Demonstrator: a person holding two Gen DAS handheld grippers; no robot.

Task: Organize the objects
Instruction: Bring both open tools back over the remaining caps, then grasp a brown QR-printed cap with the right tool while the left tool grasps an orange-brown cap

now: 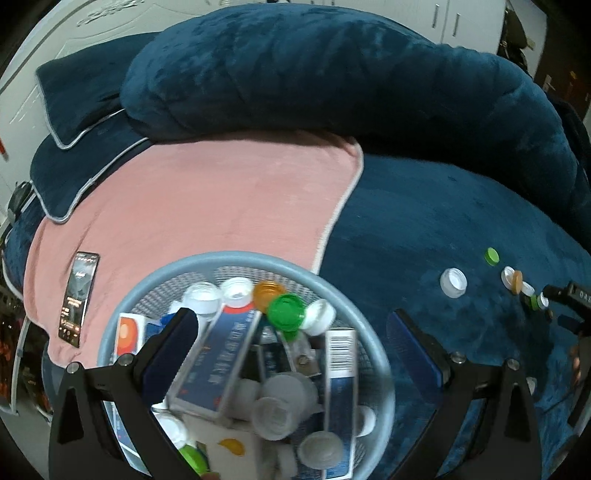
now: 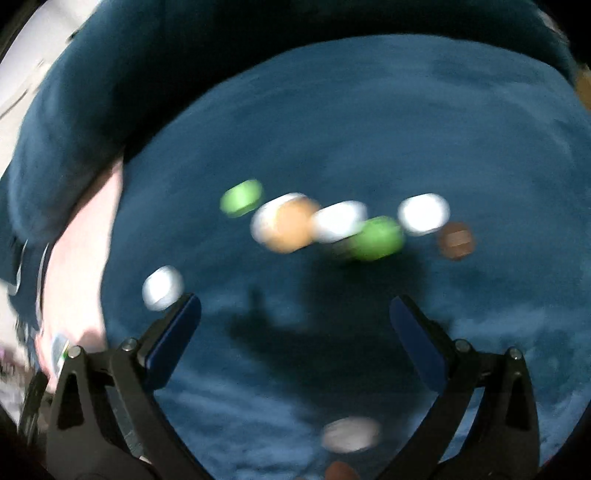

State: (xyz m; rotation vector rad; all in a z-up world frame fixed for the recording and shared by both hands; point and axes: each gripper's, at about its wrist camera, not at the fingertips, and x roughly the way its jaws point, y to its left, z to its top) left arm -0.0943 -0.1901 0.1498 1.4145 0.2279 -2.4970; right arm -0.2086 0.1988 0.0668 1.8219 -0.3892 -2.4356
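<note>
A round light-blue mesh basket (image 1: 354, 295) sits on the bed, filled with blue-and-white boxes (image 1: 221, 354) and white, green and orange bottle caps (image 1: 286, 312). My left gripper (image 1: 293, 328) hovers open over the basket and holds nothing. In the left wrist view, loose caps lie to the right on the blue bedspread: a white cap (image 1: 453, 282), a green cap (image 1: 492, 255) and an orange cap (image 1: 516, 282). The blurred right wrist view shows my right gripper (image 2: 295, 310) open and empty, above a row of loose caps (image 2: 338, 221), with one white cap (image 2: 162, 288) beside its left finger.
A pink blanket (image 1: 221, 199) covers the bed's left half, with a lit phone (image 1: 78, 299) lying on it. Dark blue pillows (image 1: 85, 110) and a large blue bolster (image 1: 314, 66) lie behind. White cabinets (image 1: 465, 22) stand at the back. Another white cap (image 2: 349, 434) lies under the right gripper.
</note>
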